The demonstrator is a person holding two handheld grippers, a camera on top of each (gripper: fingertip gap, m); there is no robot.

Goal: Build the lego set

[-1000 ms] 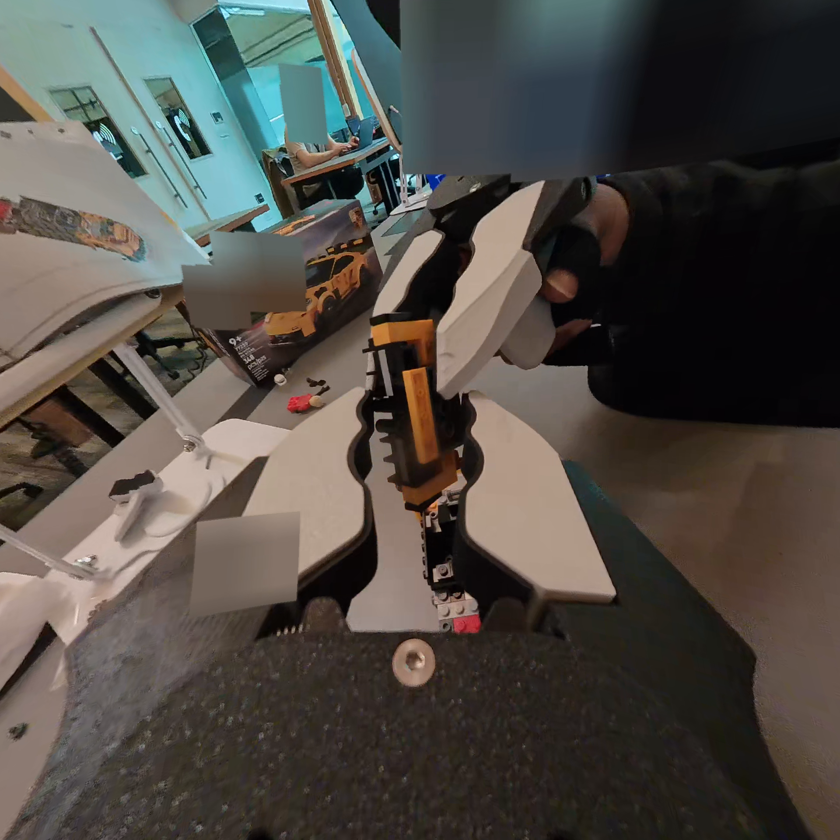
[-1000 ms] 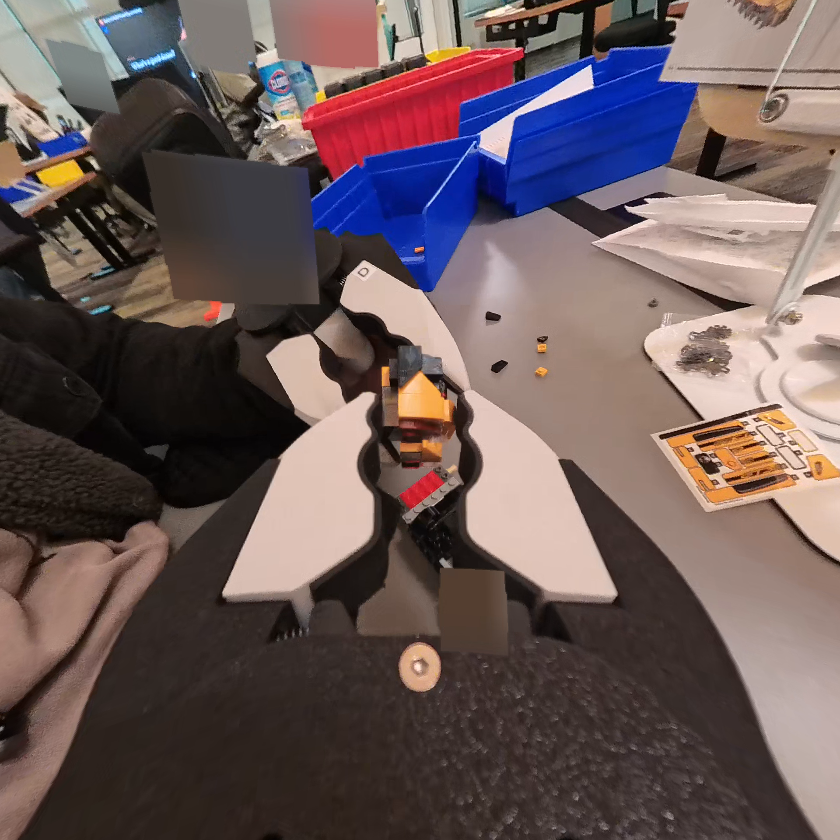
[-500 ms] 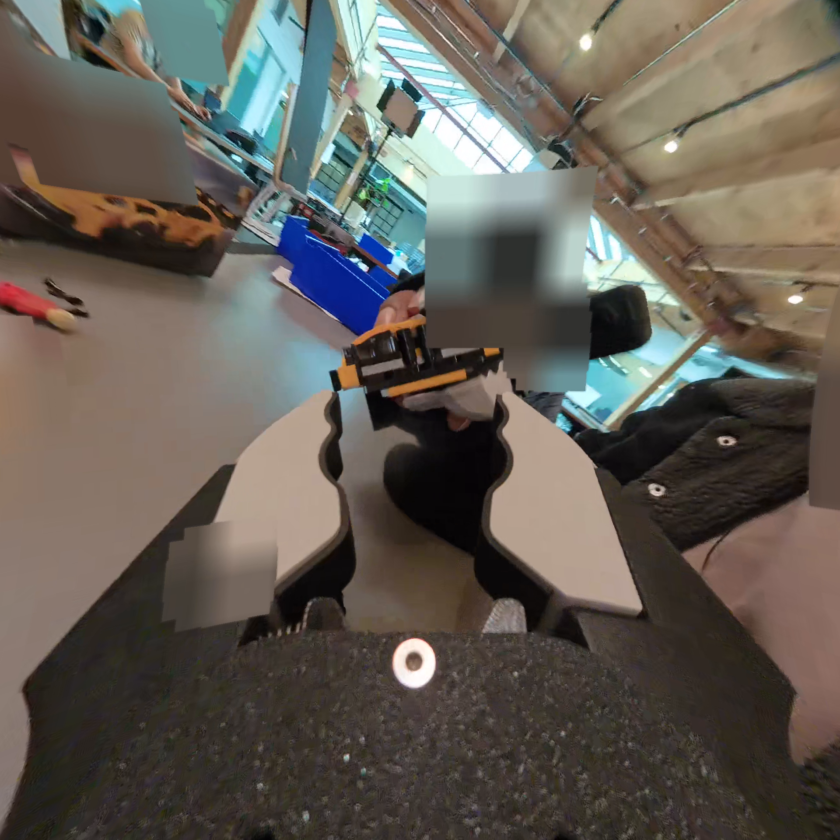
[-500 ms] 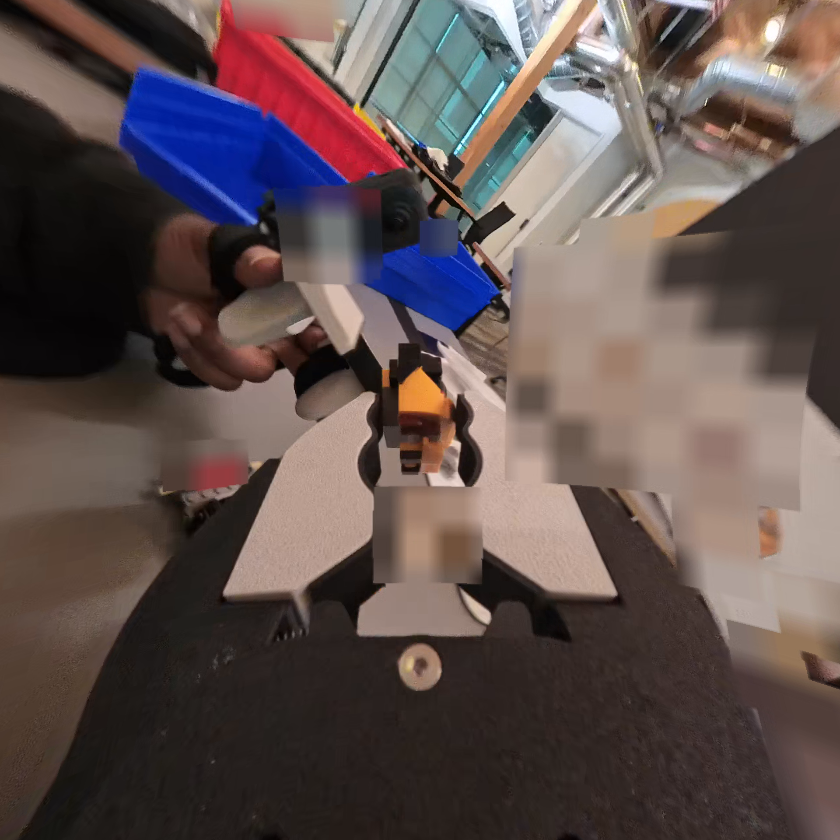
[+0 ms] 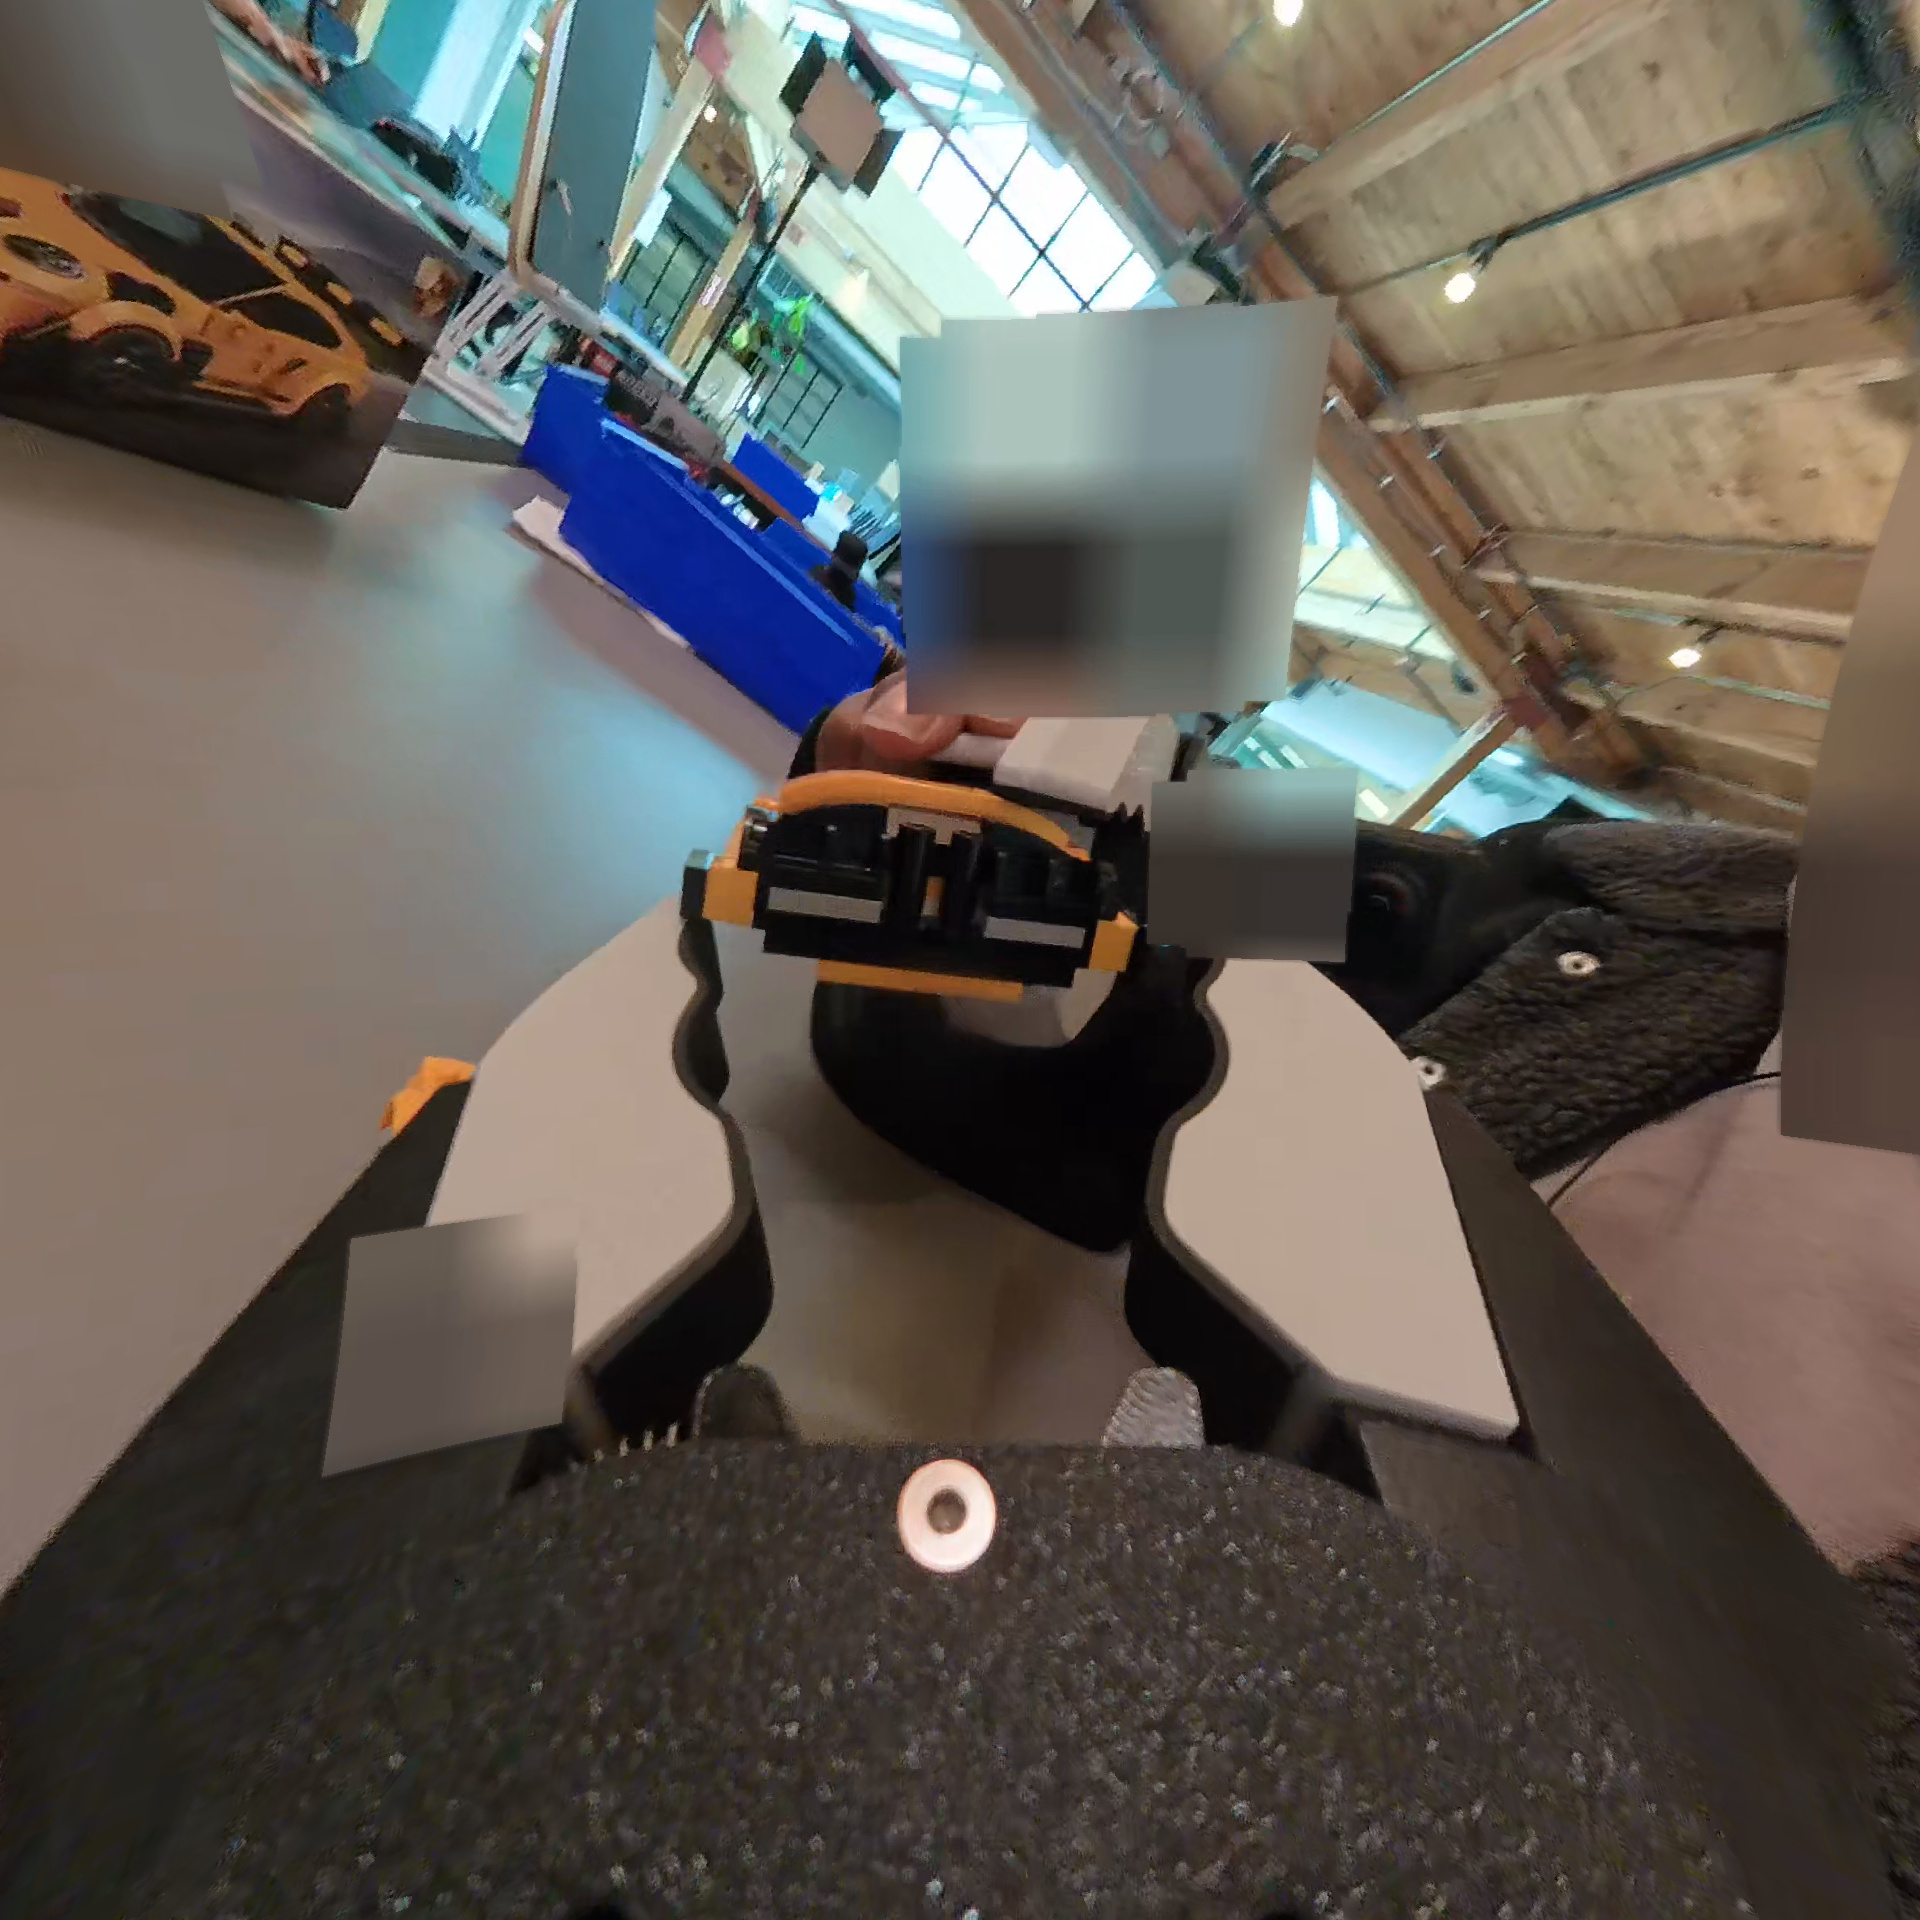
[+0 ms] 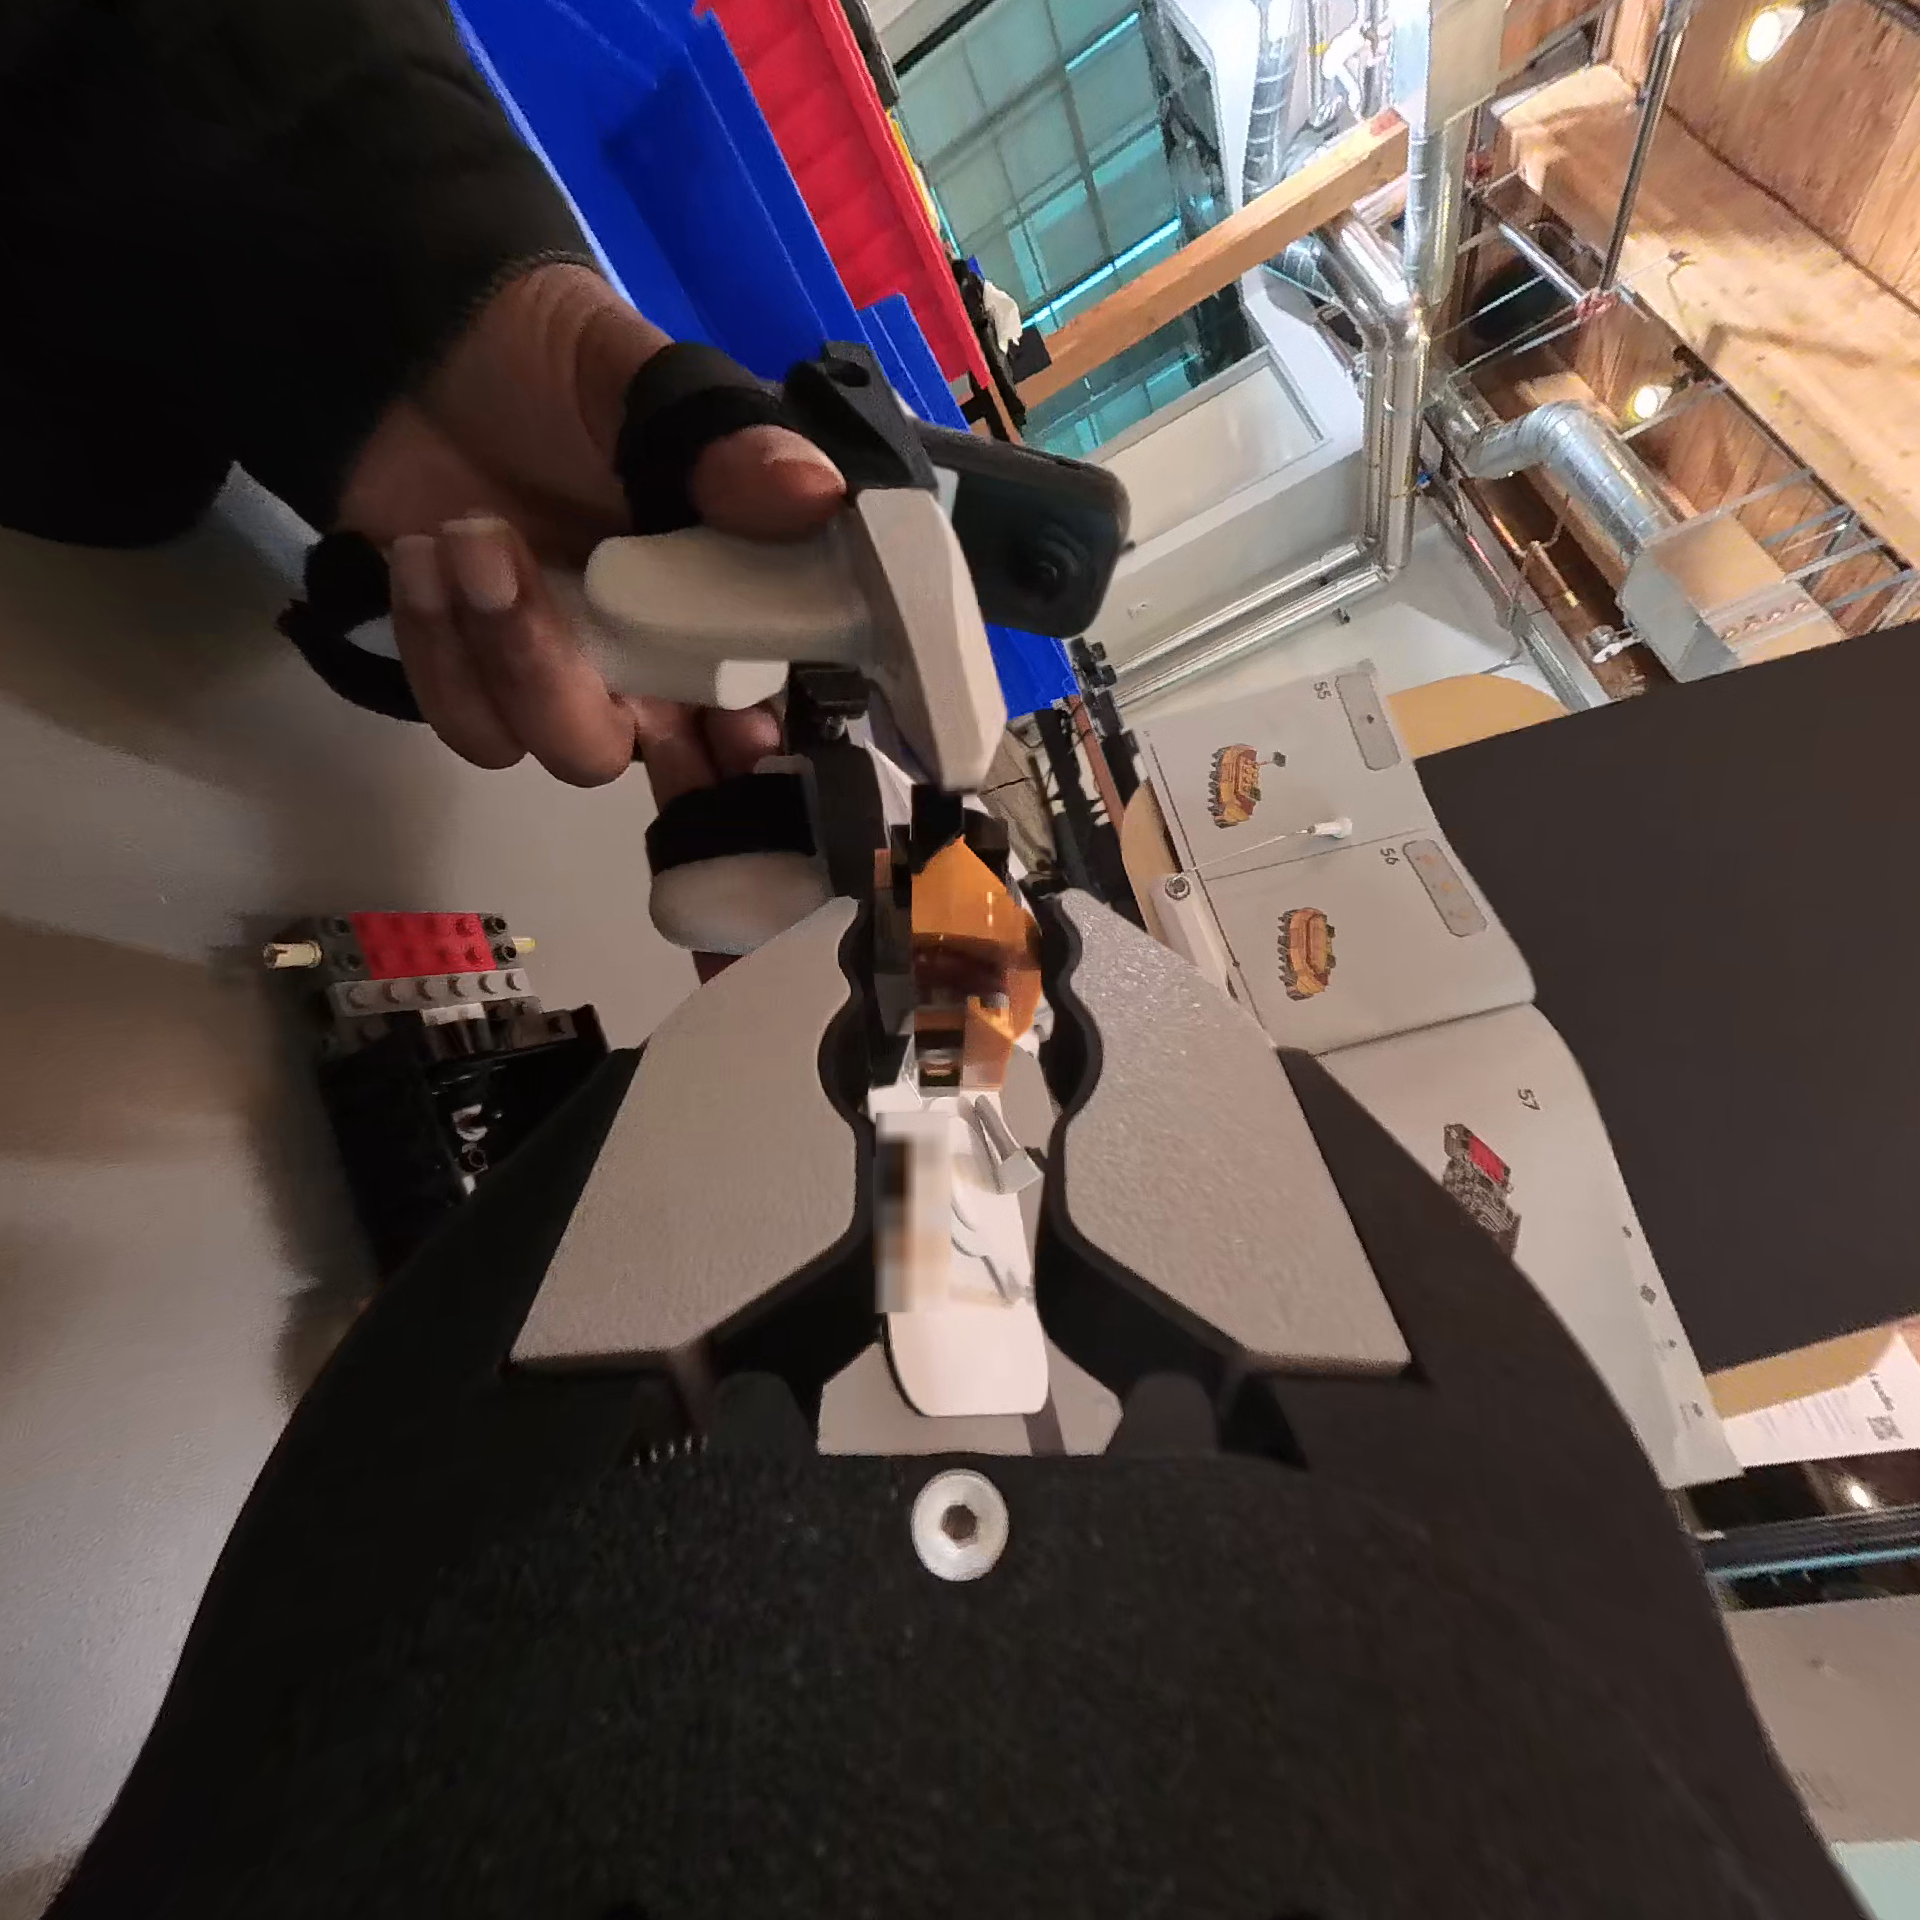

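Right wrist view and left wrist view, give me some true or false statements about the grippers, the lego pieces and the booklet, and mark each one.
1. The right gripper is shut on the yellow and black lego assembly. True.
2. The left gripper is shut. False: its fingers stand wide apart.
3. A lego block with a red plate on top lies on the table. True.
4. The instruction booklet is closed. False: it lies open, with pages of building steps showing.
5. The bins are green. False: blue bins and a red bin show.
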